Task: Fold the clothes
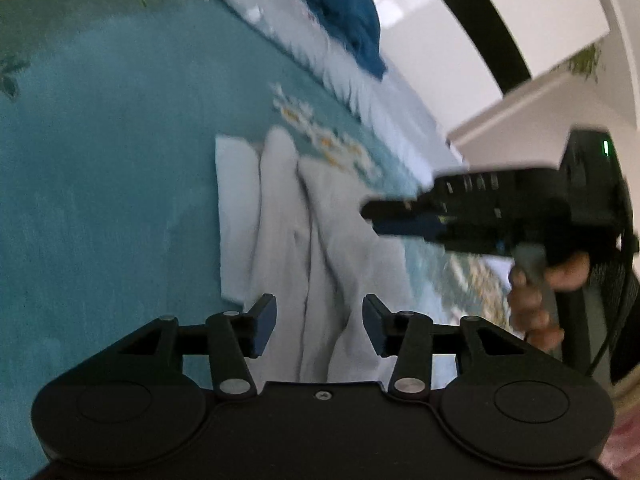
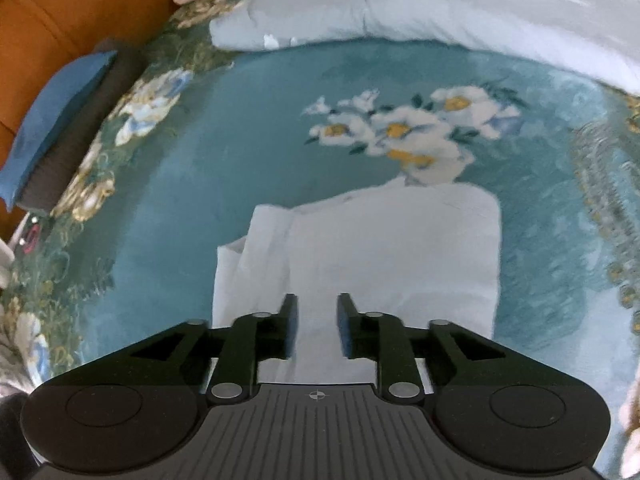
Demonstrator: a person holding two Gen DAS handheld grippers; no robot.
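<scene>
The bed (image 2: 168, 216) carries the white garment (image 2: 384, 256) at frame centre, part-folded, creased at its left edge; your left tool (image 1: 319, 322) stands half open, empty, over the cloth; your right tool (image 2: 318, 326) stands narrowly open, empty; a fold looks just released; next, smooth or re-grip a free edge.

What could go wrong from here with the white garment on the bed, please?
1. The white garment lies in loose ridges rather than flat, so a fold made now may lock in wrinkles.
2. Both the left tool and the right tool stand open with nothing pinched, so the half-made fold could slump or spread.
3. In the left wrist view the right tool reaches across the cloth close ahead, so the two might collide.
</scene>
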